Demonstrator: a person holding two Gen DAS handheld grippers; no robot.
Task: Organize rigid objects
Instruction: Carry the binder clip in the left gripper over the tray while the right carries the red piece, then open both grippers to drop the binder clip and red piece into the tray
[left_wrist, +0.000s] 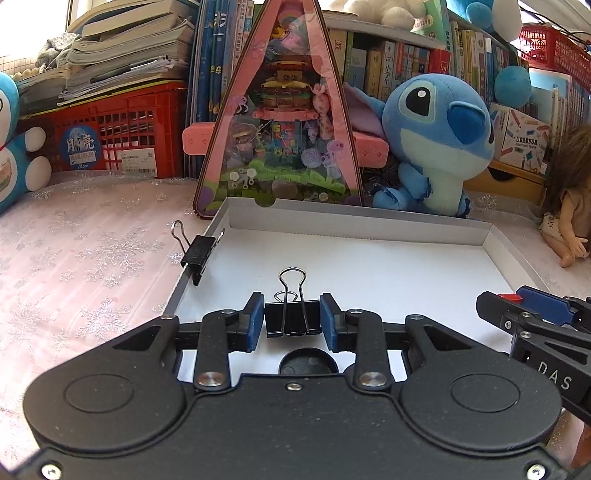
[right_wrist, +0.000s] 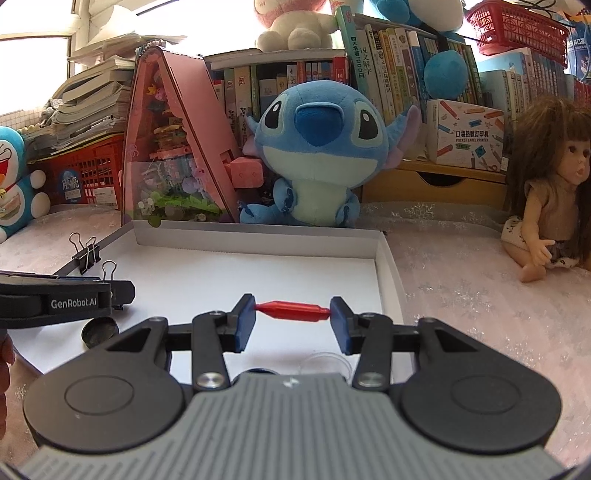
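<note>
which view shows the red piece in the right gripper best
The right wrist view: the red piece lies full length, pinched end to end by the right gripper. The left wrist view shows only a small red end at its right edge.

Shallow box (left_wrist: 354, 218) on tablecloth (left_wrist: 81, 266); 1 binder clip (left_wrist: 197, 253) on its left wall; plush toy (right_wrist: 317, 147) behind; doll (right_wrist: 546, 192) right.
</note>
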